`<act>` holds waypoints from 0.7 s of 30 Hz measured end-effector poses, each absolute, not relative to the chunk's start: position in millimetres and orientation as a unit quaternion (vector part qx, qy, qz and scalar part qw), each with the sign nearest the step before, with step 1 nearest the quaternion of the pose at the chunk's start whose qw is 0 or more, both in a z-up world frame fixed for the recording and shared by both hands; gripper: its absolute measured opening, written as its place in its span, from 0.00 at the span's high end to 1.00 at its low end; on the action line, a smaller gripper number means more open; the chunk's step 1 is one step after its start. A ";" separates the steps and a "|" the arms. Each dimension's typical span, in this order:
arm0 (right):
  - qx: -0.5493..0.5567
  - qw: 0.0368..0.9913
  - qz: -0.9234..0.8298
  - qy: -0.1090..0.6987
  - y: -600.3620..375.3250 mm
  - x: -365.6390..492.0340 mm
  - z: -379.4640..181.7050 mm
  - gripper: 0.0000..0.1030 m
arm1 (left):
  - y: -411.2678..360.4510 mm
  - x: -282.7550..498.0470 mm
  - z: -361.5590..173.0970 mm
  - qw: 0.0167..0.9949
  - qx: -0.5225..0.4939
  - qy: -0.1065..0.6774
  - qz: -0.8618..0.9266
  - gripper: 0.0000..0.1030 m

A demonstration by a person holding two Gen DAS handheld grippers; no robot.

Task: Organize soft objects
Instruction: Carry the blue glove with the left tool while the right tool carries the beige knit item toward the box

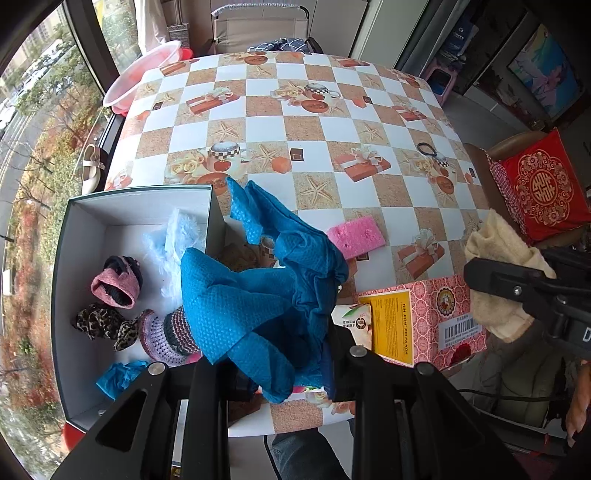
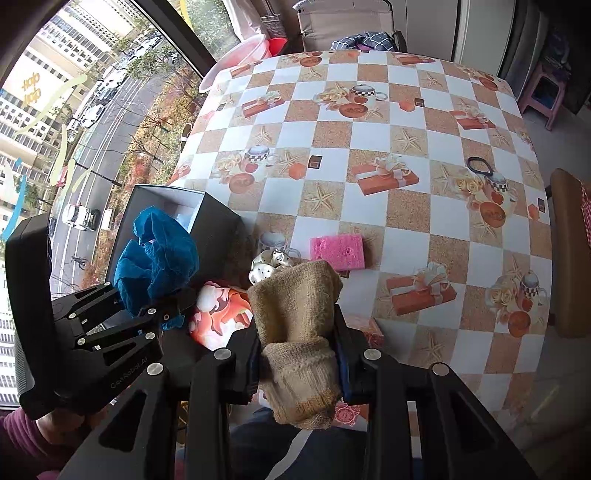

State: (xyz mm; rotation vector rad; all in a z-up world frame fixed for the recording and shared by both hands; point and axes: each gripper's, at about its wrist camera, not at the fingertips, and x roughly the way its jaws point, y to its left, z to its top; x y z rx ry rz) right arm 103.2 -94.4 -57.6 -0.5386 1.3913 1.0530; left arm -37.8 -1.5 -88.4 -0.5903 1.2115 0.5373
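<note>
Blue cloth [image 1: 258,295] clamped in left gripper [image 1: 273,373] beside the box [image 1: 74,240]; right gripper [image 2: 299,369] jaws pinch a sock [image 2: 295,314]. Next: drop cloth in.

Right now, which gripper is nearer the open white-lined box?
Left. The left gripper, shut on the blue cloth, sits at the box rim by its near corner. The right gripper, holding the beige sock, is farther off, beyond the pink carton.

Domestic dining area: patterned oilcloth table [image 2: 369,177] ahead of the claw, folding chair [image 1: 258,26] beyond, red cushion [image 1: 543,184] right, street-facing window [image 2: 85,110] left.
</note>
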 end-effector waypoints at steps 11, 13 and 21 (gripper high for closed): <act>-0.259 0.596 0.483 0.587 -69.8 55.5 -52.8 0.68 | 11.8 -83.4 -81.3 0.747 -0.293 0.528 0.278 0.73; -0.265 0.592 0.489 0.584 -64.7 46.4 -52.9 0.68 | 14.2 -92.2 -81.2 0.745 -0.299 0.524 0.285 0.73; -0.294 0.569 0.511 0.573 -43.3 10.9 -55.2 0.68 | 25.1 -127.4 -84.9 0.731 -0.323 0.512 0.314 0.73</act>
